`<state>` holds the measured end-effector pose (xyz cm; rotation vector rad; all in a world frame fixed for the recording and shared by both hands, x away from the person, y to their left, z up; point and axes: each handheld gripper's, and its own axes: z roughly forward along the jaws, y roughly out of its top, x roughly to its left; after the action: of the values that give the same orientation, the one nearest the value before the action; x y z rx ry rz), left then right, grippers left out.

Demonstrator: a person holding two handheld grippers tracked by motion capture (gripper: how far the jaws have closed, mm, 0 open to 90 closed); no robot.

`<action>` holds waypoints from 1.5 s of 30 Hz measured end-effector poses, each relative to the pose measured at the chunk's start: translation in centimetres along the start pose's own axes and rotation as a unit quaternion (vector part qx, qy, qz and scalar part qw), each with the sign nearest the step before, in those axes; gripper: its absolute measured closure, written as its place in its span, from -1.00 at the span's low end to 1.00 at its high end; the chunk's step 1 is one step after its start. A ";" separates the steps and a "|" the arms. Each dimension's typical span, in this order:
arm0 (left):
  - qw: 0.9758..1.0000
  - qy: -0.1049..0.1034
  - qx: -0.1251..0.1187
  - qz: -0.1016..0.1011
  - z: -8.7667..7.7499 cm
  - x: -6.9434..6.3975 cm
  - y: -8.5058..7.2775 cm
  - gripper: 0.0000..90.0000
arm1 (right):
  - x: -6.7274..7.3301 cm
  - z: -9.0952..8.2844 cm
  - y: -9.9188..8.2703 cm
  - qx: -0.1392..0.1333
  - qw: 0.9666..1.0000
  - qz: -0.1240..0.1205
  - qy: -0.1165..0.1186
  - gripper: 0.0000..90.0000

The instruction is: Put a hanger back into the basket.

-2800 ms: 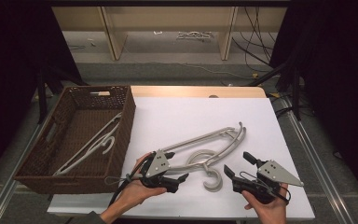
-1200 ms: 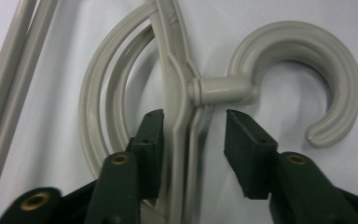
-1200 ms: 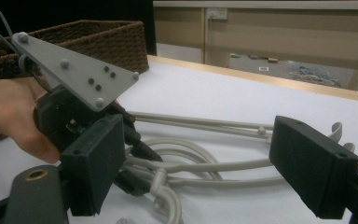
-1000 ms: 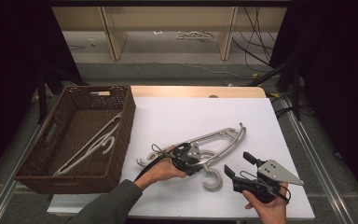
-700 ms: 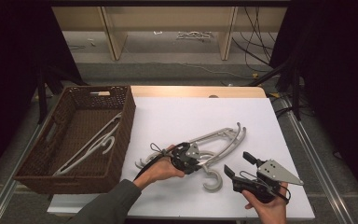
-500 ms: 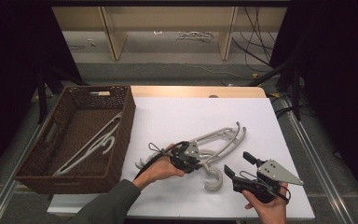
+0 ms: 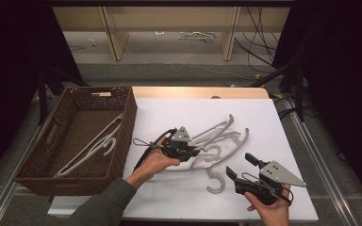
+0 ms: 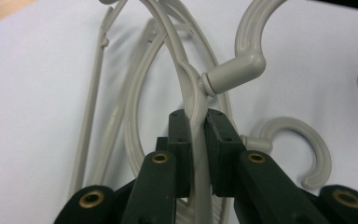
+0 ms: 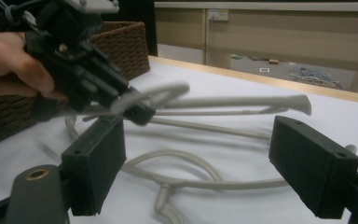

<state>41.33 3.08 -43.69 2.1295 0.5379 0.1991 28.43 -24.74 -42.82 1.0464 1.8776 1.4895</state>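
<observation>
There are 2 grey hangers out on the white counter [image 7: 188,113] and 1 wicker basket [image 7: 125,117] at its left edge. The basket holds 1 more pale hanger [image 7: 92,148], lying slantwise along the floor of it; whether a second lies under it cannot be told.

The left gripper [image 7: 191,151] has its jaws clamped narrow on the upper hanger [image 7: 217,129], gripping the body just below the swivel neck of the hook, as the left gripper view shows [image 8: 195,100]. The lower hanger [image 7: 226,155] lies on the counter beneath, its hook [image 7: 215,181] pointing toward the near edge.

The right gripper [image 7: 242,167] sits near the front right corner, jaws wide with nothing between them.

Open white counter lies behind the hangers toward the far edge and along the right side.
</observation>
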 end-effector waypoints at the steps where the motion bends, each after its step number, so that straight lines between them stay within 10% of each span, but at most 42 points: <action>1: 1.000 0.003 -0.001 0.002 -0.2 0.1 0.1 0.80 | 0.0 -0.1 0.0 0.009 1.000 -0.002 -0.002 -0.56; 12: 0.995 -0.017 -0.048 -0.082 -2.8 1.8 0.9 0.81 | 0.0 0.0 0.0 0.010 1.000 -0.002 -0.002 -0.56; 19: 0.988 -0.026 -0.078 -0.131 -5.7 2.1 2.1 0.81 | 0.0 0.0 0.0 0.006 1.000 0.003 -0.002 -0.56; 32: 0.985 -0.032 -0.099 -0.136 -10.3 2.1 4.0 0.81 | 0.0 0.2 -0.1 0.003 1.000 0.000 0.002 -0.56; 45: 0.982 0.009 -0.133 -0.133 -17.2 2.8 4.7 0.81 | 0.0 0.3 -0.1 0.000 1.000 0.003 0.002 -0.56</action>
<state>39.52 14.76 -30.11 1.7792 0.7568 0.1312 28.58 -24.57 -43.03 1.0495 1.8797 1.4958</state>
